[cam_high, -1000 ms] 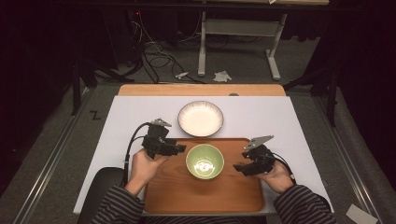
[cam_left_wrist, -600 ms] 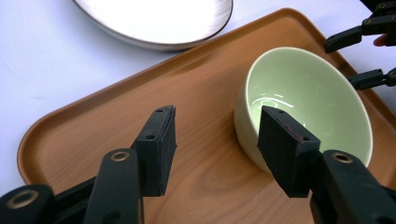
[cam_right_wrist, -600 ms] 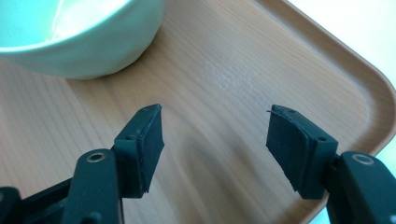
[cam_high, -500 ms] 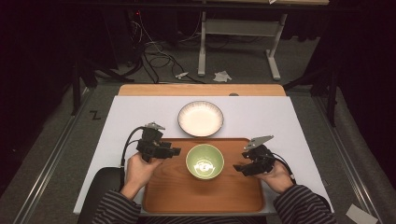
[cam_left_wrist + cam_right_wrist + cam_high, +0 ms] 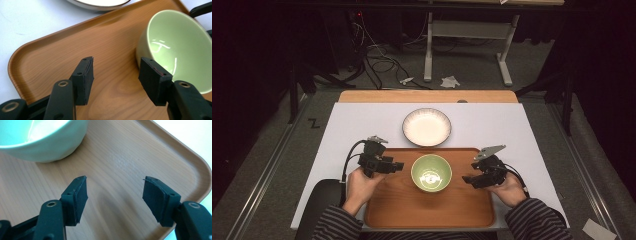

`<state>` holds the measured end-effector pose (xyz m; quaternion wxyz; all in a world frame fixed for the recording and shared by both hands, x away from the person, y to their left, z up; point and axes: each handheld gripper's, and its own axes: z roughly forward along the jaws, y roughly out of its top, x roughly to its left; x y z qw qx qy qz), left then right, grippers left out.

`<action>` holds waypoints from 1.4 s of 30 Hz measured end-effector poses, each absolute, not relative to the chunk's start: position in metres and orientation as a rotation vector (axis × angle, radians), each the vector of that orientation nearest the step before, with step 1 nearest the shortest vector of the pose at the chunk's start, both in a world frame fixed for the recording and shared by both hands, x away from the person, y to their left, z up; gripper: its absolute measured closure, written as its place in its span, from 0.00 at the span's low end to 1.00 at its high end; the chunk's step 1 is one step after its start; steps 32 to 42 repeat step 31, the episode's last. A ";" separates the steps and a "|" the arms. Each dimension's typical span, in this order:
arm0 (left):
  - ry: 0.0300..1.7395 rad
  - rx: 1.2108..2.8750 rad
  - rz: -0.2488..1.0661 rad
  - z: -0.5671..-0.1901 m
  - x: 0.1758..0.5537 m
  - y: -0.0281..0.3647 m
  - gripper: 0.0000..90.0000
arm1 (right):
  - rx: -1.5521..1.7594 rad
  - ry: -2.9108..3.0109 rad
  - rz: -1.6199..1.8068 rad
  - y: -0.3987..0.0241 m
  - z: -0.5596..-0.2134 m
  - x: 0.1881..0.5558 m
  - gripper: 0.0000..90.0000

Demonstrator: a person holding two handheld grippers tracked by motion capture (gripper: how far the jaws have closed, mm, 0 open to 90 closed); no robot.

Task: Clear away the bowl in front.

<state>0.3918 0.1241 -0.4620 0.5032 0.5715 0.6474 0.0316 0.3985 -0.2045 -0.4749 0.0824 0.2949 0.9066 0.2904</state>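
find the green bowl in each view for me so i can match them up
High view: green bowl sits mid-picture on the wooden tray, between the two grippers.
Left gripper view: bowl at upper right.
Right gripper view: bowl at upper left, cut by the edge.
Shared landmark: the tray's wood grain under the bowl.

Table (image 5: 362,125) brightly lit from above, dark surroundings, glare inside green bowl (image 5: 180,47), near jaws soft-focused

green bowl (image 5: 37,138) cut off by right gripper view's top edge, white plate (image 5: 98,3) mostly out of frame
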 end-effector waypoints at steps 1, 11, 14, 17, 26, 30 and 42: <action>1.564 1.380 0.076 -0.462 0.392 0.124 0.51 | 0.881 2.709 0.866 -0.205 -0.475 0.399 0.42; 1.589 1.403 0.082 -0.474 0.392 0.123 0.50 | 0.886 2.707 0.869 -0.205 -0.475 0.398 0.42; 1.601 1.410 0.083 -0.478 0.393 0.123 0.50 | 0.882 2.707 0.865 -0.205 -0.474 0.398 0.42; 1.607 1.424 0.091 -0.482 0.394 0.122 0.50 | 0.877 2.706 0.873 -0.205 -0.475 0.398 0.42; 1.637 1.460 0.084 -0.491 0.396 0.119 0.50 | 0.877 2.709 0.876 -0.205 -0.474 0.398 0.42; 1.642 1.468 0.079 -0.492 0.396 0.118 0.49 | 0.866 2.710 0.877 -0.205 -0.474 0.398 0.42; 1.644 1.468 0.078 -0.492 0.396 0.118 0.49 | 0.865 2.711 0.878 -0.205 -0.474 0.398 0.42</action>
